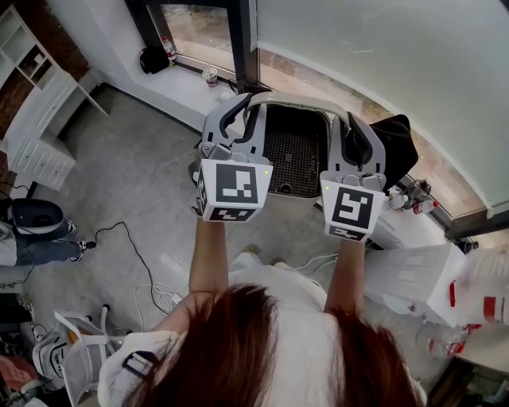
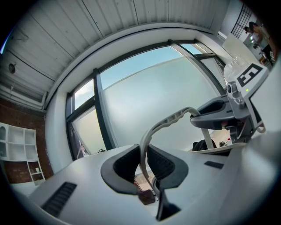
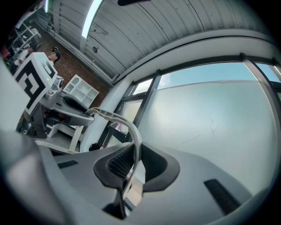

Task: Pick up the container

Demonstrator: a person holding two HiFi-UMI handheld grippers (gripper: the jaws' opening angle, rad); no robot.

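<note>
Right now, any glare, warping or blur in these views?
Head view: soft even daylight, dark mesh-bottomed container sharp, far right edge blurred. Left gripper view: heavy fisheye bends the window frames; white curved plastic handle crisp against bright glass. Right gripper view: same warping, ceiling light strip glaring top left.

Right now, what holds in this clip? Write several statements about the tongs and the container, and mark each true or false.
1. Left tongs are shut on the handle. True.
2. Right tongs are open and empty. False: they are shut on the handle too.
3. The container stands on the ground. False: it hangs by its handle, well above the floor.
4. The two tongs grip the handle near its opposite ends. True.
</note>
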